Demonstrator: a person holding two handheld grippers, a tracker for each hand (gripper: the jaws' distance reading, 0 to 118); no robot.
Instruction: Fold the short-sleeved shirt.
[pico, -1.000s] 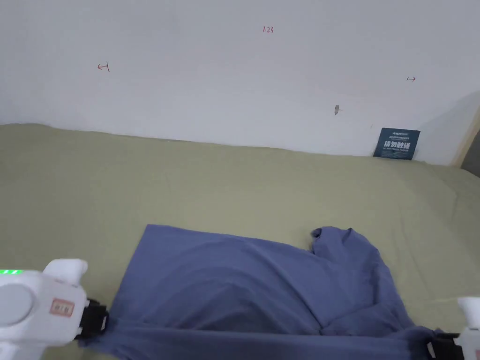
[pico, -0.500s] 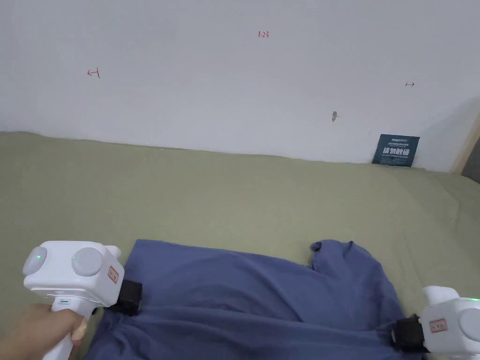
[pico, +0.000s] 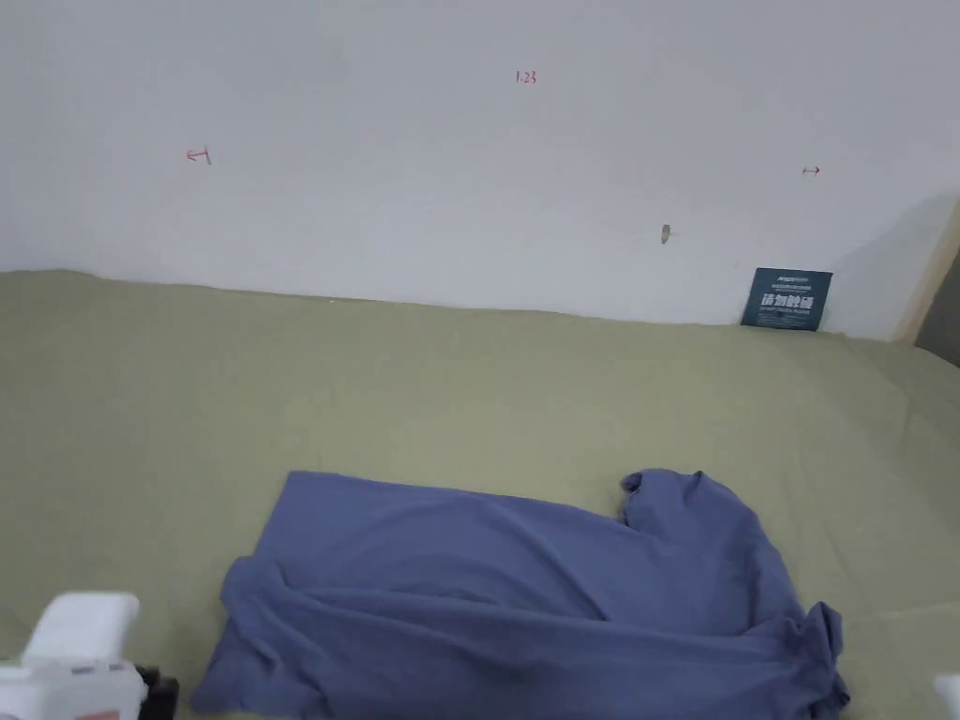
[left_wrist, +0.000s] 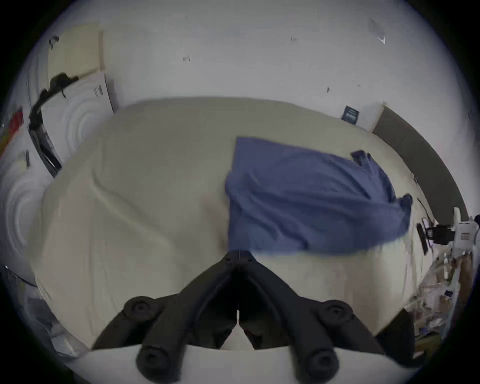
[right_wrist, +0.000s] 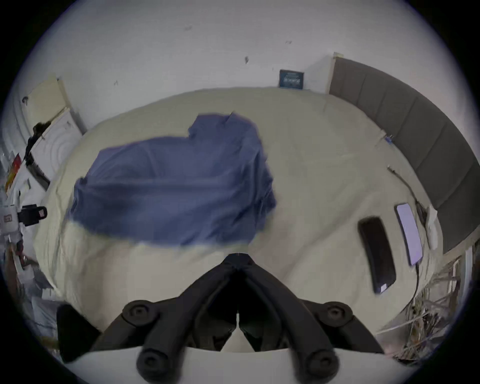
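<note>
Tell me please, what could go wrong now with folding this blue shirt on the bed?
1. The shirt lies rumpled, with its right end bunched; folding over these wrinkles would likely give an uneven result.
2. Both jaw pairs are closed and off the cloth; the left gripper and right gripper must open first, or they may just push the fabric.
3. Two phones lie on the bed beside the right gripper; a wide swing might hit them.

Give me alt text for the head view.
A blue short-sleeved shirt lies rumpled and partly folded on an olive-green bed against a white wall. The left gripper pokes in at the bottom left corner, off the shirt.
</note>
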